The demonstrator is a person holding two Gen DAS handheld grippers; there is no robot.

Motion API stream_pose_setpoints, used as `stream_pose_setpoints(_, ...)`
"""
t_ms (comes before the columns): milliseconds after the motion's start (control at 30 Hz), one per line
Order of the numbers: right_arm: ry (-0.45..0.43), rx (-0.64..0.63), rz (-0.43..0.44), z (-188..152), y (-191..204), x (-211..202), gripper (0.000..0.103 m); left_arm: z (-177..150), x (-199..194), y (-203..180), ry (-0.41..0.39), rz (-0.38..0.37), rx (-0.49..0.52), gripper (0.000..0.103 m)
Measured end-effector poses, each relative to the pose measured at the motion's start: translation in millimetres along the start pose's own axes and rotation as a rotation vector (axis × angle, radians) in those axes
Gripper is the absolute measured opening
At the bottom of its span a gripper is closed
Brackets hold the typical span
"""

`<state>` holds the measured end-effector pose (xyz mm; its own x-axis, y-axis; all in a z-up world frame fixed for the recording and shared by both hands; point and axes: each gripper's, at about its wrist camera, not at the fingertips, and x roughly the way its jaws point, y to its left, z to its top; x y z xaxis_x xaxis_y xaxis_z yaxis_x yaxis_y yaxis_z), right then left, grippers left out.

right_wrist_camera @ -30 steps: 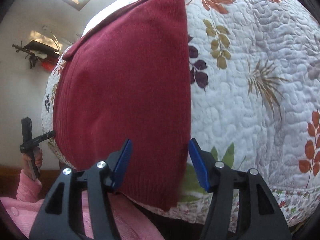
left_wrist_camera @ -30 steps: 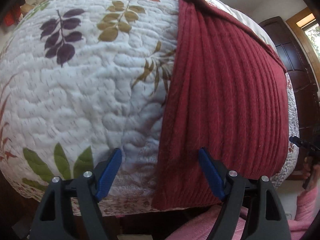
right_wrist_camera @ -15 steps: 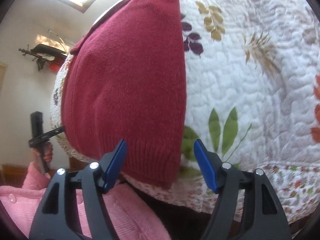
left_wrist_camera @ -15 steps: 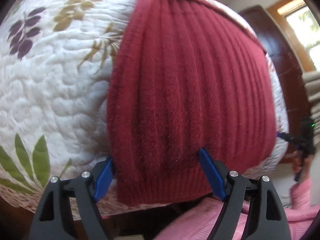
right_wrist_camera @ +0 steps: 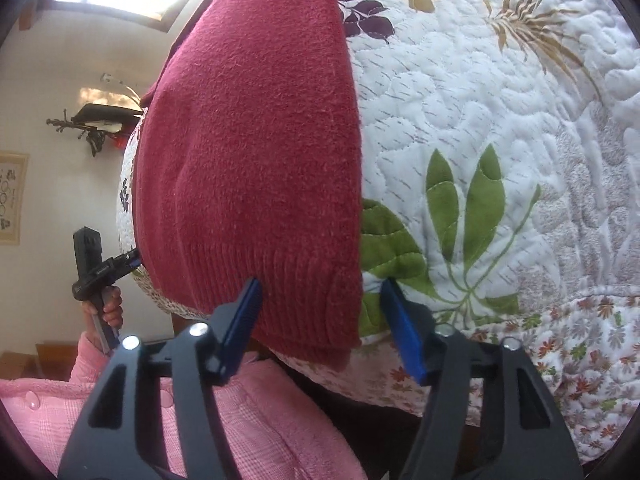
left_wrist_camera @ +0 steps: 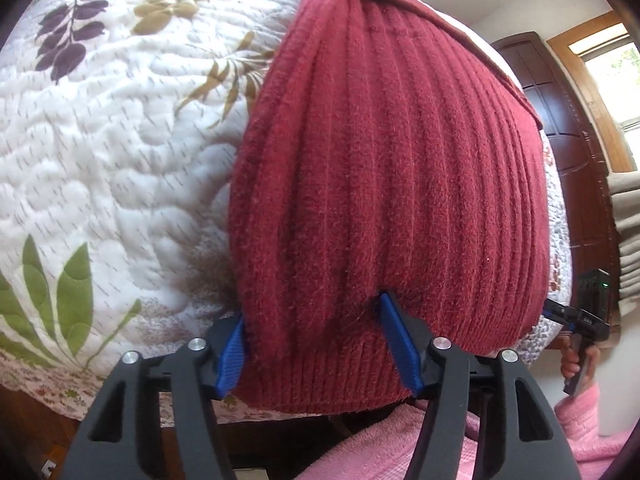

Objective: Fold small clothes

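Note:
A dark red ribbed sweater (left_wrist_camera: 400,180) lies flat on a white quilt with leaf prints (left_wrist_camera: 100,140), its hem toward me at the bed's near edge. My left gripper (left_wrist_camera: 316,344) is open, its blue fingers straddling the hem's left corner, the right finger pressing into the knit. In the right wrist view the same sweater (right_wrist_camera: 260,160) fills the left half. My right gripper (right_wrist_camera: 320,320) is open around the hem's right corner, one finger on the knit and the other over the quilt (right_wrist_camera: 500,120). Each view shows the other gripper at the sweater's far corner.
The quilt's edge drops off just below the hem. A pink sleeve (left_wrist_camera: 400,440) and pink clothing (right_wrist_camera: 240,420) lie close under the grippers. A dark wooden door (left_wrist_camera: 560,140) stands beyond the bed. A wall shelf (right_wrist_camera: 104,120) hangs on the far wall.
Both grippers moved inward and forward onto the hem, from beside the corners to straddling them. Their jaws now stand slightly narrower.

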<state>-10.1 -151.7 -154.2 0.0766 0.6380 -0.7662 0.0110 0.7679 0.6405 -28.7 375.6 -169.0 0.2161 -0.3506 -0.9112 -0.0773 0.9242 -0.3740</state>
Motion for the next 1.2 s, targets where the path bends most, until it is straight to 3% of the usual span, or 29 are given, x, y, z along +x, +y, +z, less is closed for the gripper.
stream_pose_setpoints(33,0.018,-0.012,-0.013,-0.9,1.8,-1.0,0.050,0.3,-0.6,-3.8,-0.001,0.016,0.003,0.054)
stream_pose_setpoints(67,0.016,-0.019,-0.016,-1.4,1.0,-4.9,0.048,-0.3,-1.3,-11.1,-0.002,0.024,0.005,0.042)
stream_pose_setpoints(133,0.018,-0.030,0.004,-4.6,1.8,-8.4,0.033,-1.3,-3.7,-15.5,-0.001,-0.001,0.005,0.030)
stream_pose_setpoints(233,0.031,-0.047,0.005,-6.7,5.4,-9.9,0.018,-1.8,-4.7,-17.5,-0.006,0.000,-0.009,0.022)
stream_pose_setpoints(300,0.028,-0.032,0.050,-6.6,5.2,-13.9,0.007,-2.1,-7.6,-15.1,-0.010,-0.021,-0.033,0.013)
stream_pose_setpoints(400,-0.001,-0.016,0.171,-5.6,5.2,-31.3,0.006,-1.8,-18.1,-12.3,-0.024,-0.125,-0.079,0.012)
stream_pose_setpoints(533,-0.058,-0.048,0.283,3.5,20.7,-59.0,0.006,4.9,-41.6,-20.6,-0.065,-0.174,-0.050,0.012)
stream_pose_setpoints(733,-0.153,-0.107,0.343,40.6,48.6,-99.5,0.006,35.2,-79.3,-25.8,-0.153,-0.298,-0.055,0.012)
stream_pose_setpoints(933,-0.194,-0.121,0.299,101.9,53.3,-117.4,0.006,84.2,-84.8,-25.9,-0.239,-0.309,-0.093,0.012)
stream_pose_setpoints(1200,-0.153,-0.021,0.224,197.7,36.5,-77.4,0.006,157.6,-47.7,-2.5,-0.230,-0.254,-0.218,0.012)
